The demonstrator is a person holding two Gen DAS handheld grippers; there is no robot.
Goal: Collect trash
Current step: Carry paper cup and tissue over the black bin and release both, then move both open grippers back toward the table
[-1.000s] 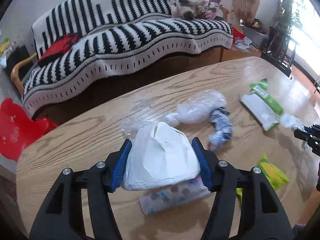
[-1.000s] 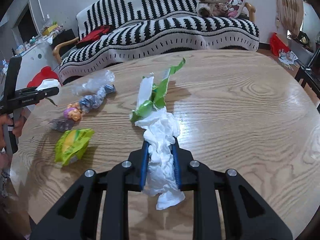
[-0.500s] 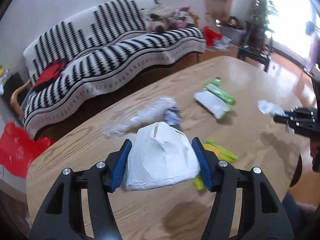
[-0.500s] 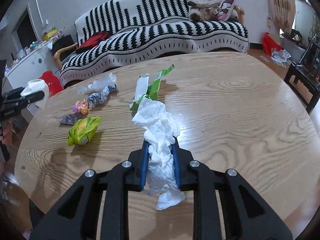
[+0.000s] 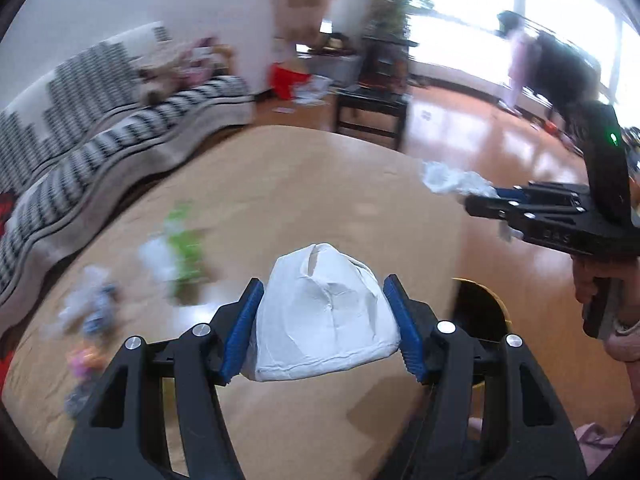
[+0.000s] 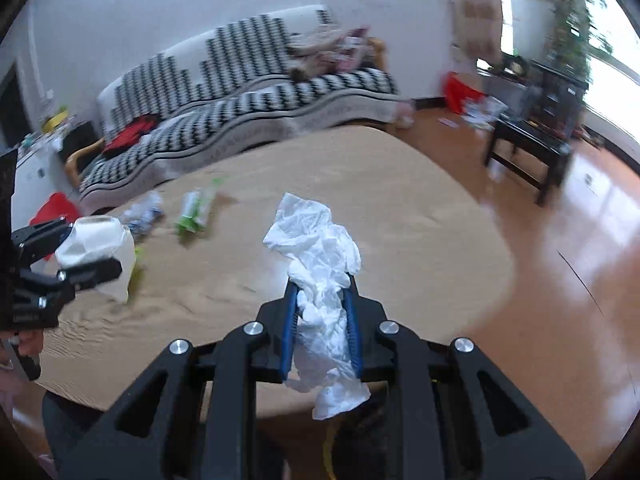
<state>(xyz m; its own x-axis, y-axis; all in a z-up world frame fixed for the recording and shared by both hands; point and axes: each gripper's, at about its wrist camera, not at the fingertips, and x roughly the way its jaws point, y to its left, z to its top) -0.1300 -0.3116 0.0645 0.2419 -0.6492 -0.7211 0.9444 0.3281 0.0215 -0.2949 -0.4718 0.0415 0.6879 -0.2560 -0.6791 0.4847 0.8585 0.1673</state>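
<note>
My left gripper (image 5: 324, 292) is shut on a crushed white paper cup (image 5: 326, 320), held above the wooden table (image 5: 280, 184); it also shows in the right wrist view (image 6: 92, 252). My right gripper (image 6: 322, 284) is shut on a crumpled white tissue (image 6: 316, 248), held above the table's near edge; it also shows in the left wrist view (image 5: 480, 196). A green and white wrapper (image 6: 196, 210), a blue-patterned wrapper (image 6: 144, 212) and a pink candy wrapper (image 5: 86, 360) lie on the table's left side, blurred.
A black-and-white striped sofa (image 6: 240, 100) stands behind the table. A dark side table (image 6: 528, 148) stands on the shiny wood floor at right. A dark round bin rim with a yellow edge (image 5: 480, 304) shows below the table's right edge.
Both grippers have swung to the right and lifted with their loads. The left view has turned from the sofa toward the window side, and the bin rim has come into view.
</note>
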